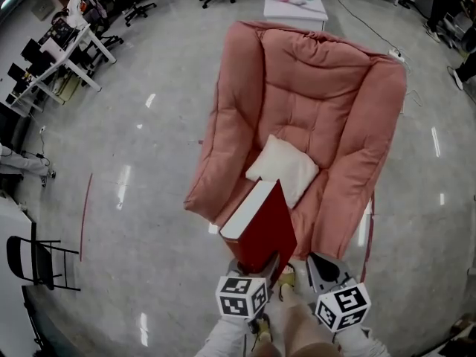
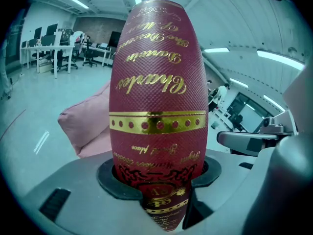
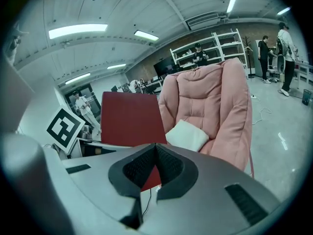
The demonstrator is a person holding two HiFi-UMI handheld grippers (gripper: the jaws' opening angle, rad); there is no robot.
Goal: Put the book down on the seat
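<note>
Left gripper view: left gripper (image 2: pixel 159 181) clamped around red book (image 2: pixel 156 82); right gripper (image 3: pixel 155 148) with jaws together.

Bright ceiling strip lights (image 3: pixel 78 31), floor (image 1: pixel 149 259) glare, fisheye edges.

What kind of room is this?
Probably a big office or lab: desks along one side, rolling chairs, metal shelves and long ceiling lights. A pink armchair sits on the open floor.

pillow (image 1: pixel 286 167) on armchair (image 1: pixel 312 95), book (image 1: pixel 264 229) before it (on edge), table (image 1: pixel 294 6) behind
</note>
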